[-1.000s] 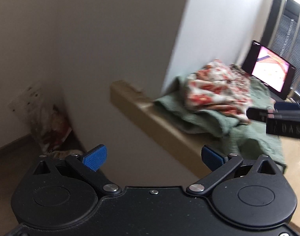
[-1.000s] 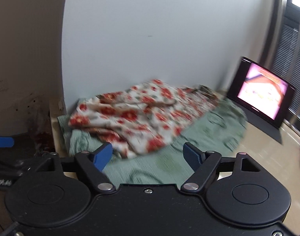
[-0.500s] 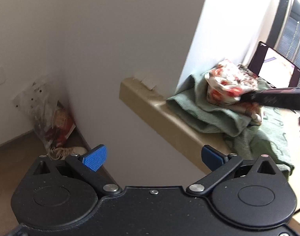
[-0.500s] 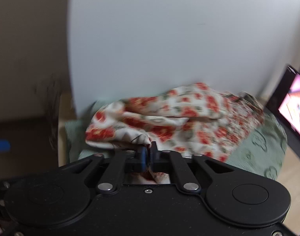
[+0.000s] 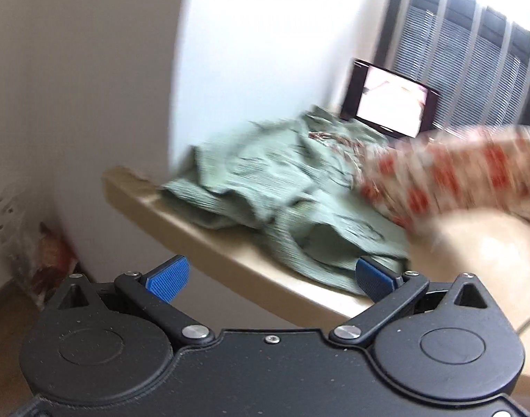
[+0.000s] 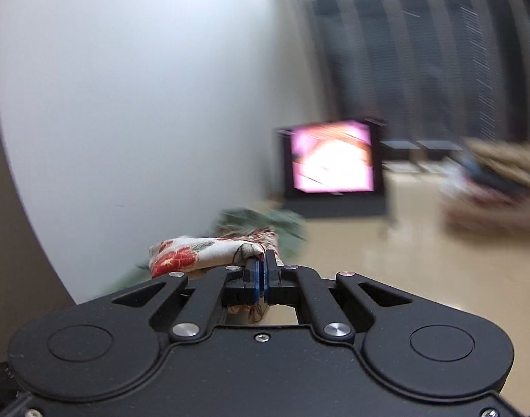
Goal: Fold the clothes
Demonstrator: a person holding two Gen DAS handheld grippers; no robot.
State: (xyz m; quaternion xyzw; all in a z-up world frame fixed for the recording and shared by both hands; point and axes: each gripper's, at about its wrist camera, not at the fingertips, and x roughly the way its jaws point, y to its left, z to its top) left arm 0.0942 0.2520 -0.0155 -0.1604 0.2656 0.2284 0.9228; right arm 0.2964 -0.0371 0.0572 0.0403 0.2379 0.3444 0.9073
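Our right tongs [image 6: 261, 278] are clenched on the floral cloth [image 6: 195, 252]; our left tongs [image 5: 270, 278] gape empty above the table [image 5: 195, 229].

Black linkages, ribbed blue fingers [image 5: 168, 274]

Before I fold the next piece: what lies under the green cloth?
The beige counter shows at the green cloth edges; anything beneath its bunched middle is hidden.

Right gripper [image 6: 261, 274] clamped tight, pads together, pinching a fold of floral cloth [image 6: 202, 252] that bulges toward 10 o'clock. Left gripper [image 5: 268, 276] jaws spread wide, nothing between the blue pads [image 5: 169, 274], angled downward.
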